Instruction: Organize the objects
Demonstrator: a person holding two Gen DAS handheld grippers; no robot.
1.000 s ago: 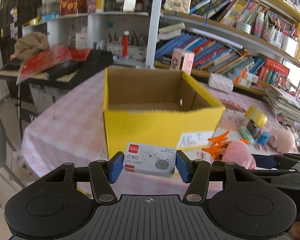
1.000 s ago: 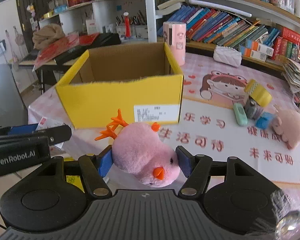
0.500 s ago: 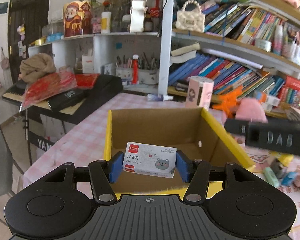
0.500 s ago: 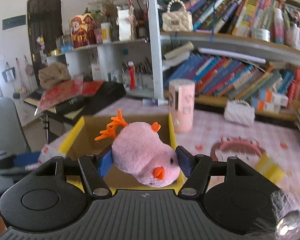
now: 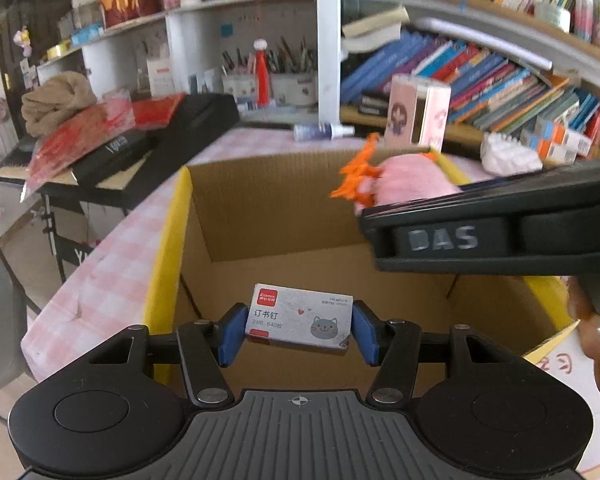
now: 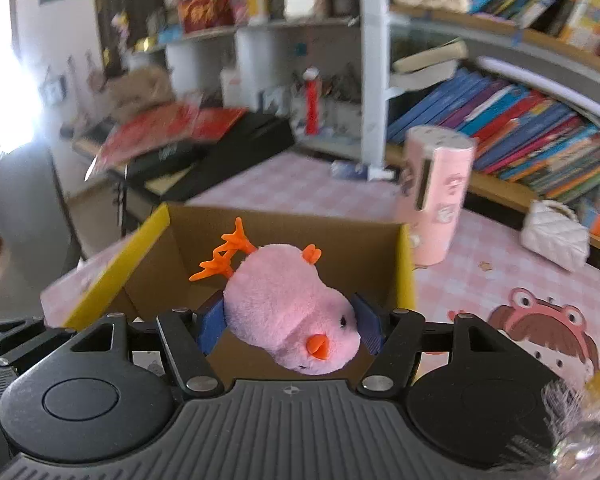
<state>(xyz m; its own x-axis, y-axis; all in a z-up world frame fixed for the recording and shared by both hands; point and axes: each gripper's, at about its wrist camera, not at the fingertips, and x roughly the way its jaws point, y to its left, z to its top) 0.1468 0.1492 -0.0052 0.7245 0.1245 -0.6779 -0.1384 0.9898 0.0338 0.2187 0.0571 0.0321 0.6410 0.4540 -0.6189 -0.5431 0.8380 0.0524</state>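
Staple box reads "Comix" on a red tag, "订书钉" and "24/6 640枚" beside a cat drawing; raised letters "DAS" on the right gripper's side; black case has white lettering too blurred to read

A pink cylindrical container is seen ahead and to the right of the gripper; a white quilted purse is set farther right; rows of books are shelved beyond.
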